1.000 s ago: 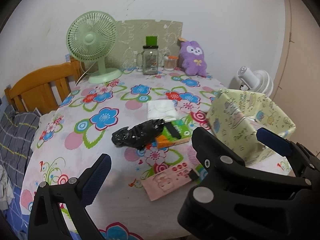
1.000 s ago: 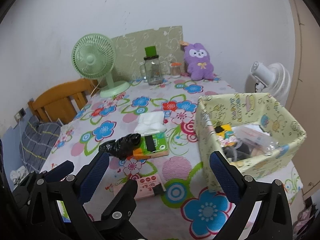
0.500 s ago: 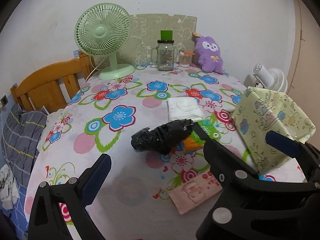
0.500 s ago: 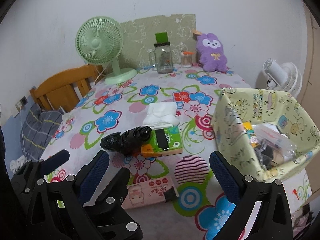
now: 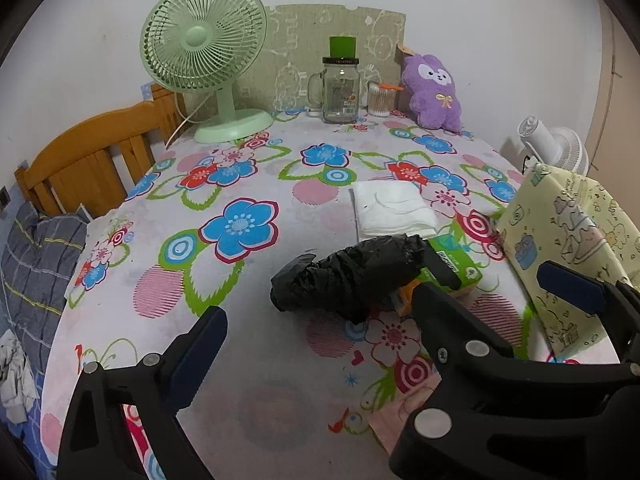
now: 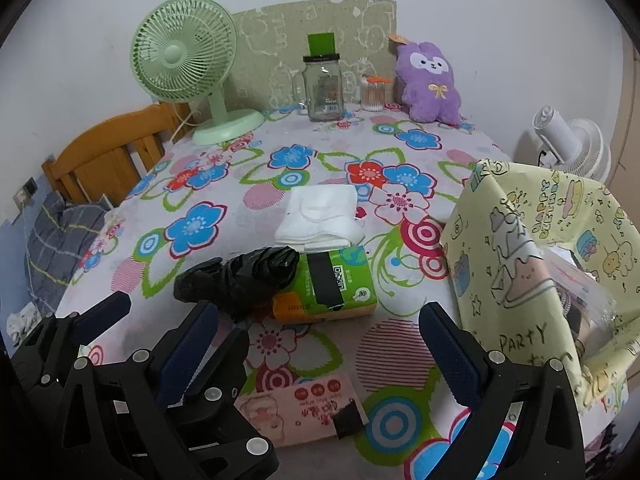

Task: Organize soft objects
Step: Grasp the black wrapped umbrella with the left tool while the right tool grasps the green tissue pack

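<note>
Black bag [image 6: 240,280], flower-patterned tablecloth [image 6: 248,184]

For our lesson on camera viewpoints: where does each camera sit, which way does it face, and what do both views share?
Left wrist: sits on the left tongs, faces across the flowered table to the wall; own open fingers show, and the right tongs.
Right wrist: sits on the right tongs, same facing; own open fingers show, the left tongs at lower left.
Shared: black plastic bag, green fan, purple plush.
</note>
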`<state>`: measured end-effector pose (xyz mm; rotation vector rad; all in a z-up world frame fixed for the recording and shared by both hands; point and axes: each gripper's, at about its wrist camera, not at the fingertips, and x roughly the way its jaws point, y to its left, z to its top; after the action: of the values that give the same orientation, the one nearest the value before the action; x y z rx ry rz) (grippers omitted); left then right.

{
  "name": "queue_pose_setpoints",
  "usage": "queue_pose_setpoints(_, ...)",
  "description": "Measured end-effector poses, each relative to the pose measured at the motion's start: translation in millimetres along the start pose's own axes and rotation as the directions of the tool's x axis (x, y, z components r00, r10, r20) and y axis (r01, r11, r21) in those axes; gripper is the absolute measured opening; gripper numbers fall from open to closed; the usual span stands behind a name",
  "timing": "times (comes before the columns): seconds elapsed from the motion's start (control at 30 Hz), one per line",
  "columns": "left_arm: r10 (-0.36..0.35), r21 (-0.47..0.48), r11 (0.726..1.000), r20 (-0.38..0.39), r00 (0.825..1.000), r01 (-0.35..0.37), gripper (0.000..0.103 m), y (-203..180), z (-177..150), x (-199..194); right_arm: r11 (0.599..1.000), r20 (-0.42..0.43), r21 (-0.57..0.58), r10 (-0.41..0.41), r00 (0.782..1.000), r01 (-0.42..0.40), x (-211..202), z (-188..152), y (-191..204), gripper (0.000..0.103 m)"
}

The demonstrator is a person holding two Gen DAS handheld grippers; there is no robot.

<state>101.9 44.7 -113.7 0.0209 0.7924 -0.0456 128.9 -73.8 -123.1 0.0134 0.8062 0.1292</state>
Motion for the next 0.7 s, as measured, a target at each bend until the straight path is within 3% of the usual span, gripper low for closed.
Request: queue_pose_setpoints(0.7,-0.029,0.004,1.000,-0.049,0.998,0.030,0.098,2,13,40,0.998,-0.049,0.028,-0.048,0.998,0.050,34,12,-8,0.101)
